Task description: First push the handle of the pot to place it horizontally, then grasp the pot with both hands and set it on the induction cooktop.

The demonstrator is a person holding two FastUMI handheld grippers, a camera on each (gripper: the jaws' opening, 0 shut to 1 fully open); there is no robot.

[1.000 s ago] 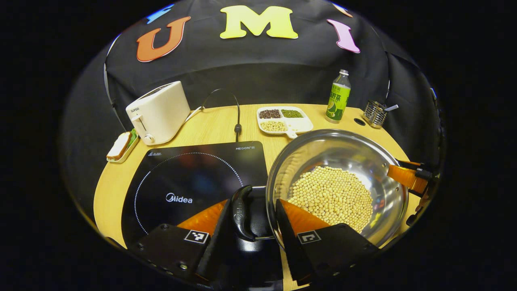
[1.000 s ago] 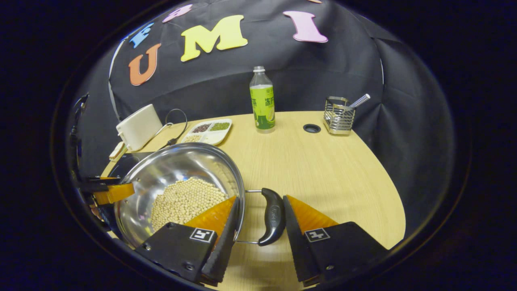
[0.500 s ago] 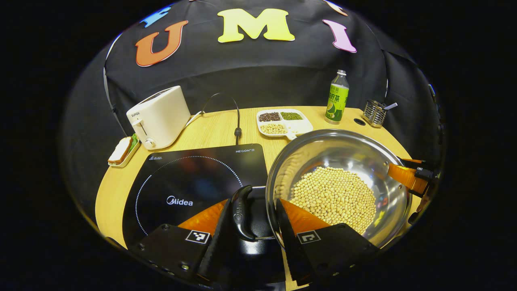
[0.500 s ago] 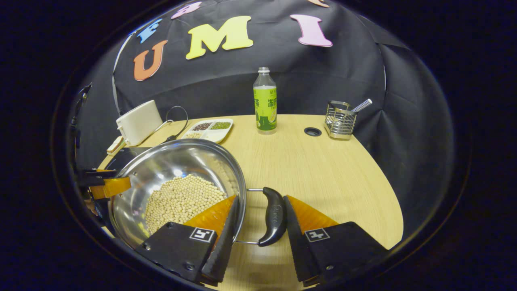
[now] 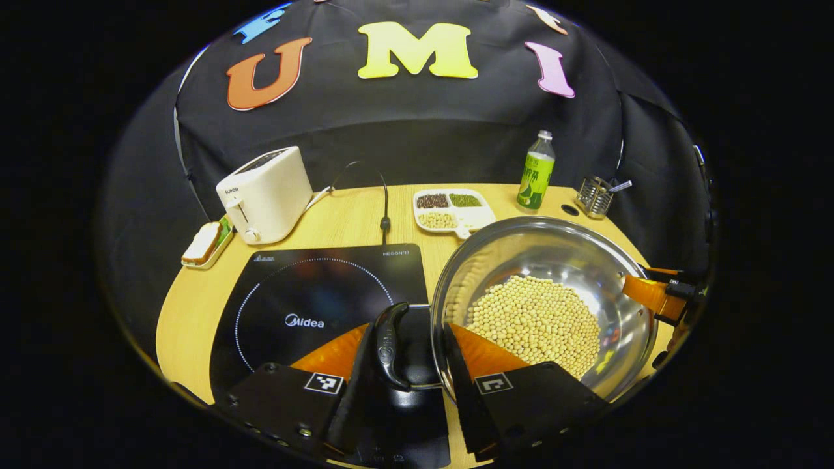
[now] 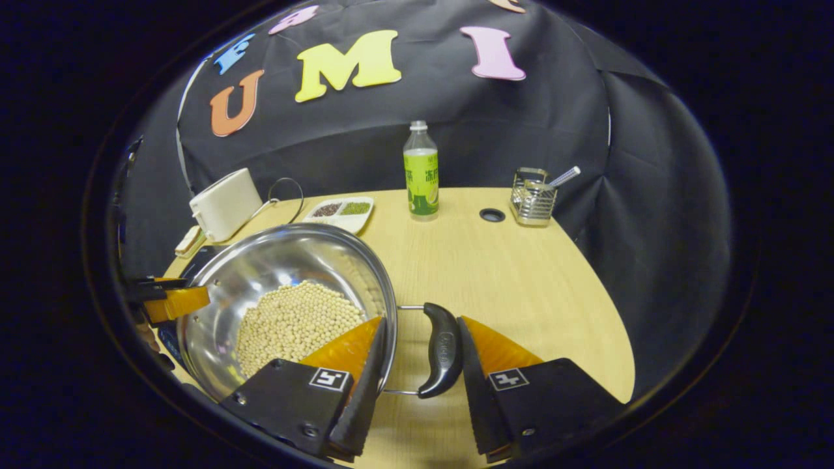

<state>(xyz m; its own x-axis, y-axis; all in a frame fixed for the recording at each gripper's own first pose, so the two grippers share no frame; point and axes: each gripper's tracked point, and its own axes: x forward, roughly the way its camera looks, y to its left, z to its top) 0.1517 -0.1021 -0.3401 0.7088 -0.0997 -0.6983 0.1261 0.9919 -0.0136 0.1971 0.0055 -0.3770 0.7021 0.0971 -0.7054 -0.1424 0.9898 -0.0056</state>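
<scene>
With each tool, left tool (image 5: pixel 404 355) and right tool (image 6: pixel 417 355), clenched on a black loop handle, the round stainless-steel pot (image 5: pixel 544 296) of pale beans overhangs the black glass induction cooktop (image 5: pixel 319 299) edge; uneven lifting risks tilting and spilling beans.

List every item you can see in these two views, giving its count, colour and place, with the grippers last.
pot: one, silver steel, right of the cooktop, holding pale beans
pot handles: two, black, one each side
induction cooktop: one, black, front left of table
toaster: one, cream, back left
sandwich dish: one, beside the toaster
divided tray: one, white, back centre, with dark, green and pale grains
bottle: one, green label, at the back
wire holder: one, silver, back right
table: one, light wood
left gripper: fingers astride the pot's left handle and rim
right gripper: fingers astride the right handle and rim
</scene>
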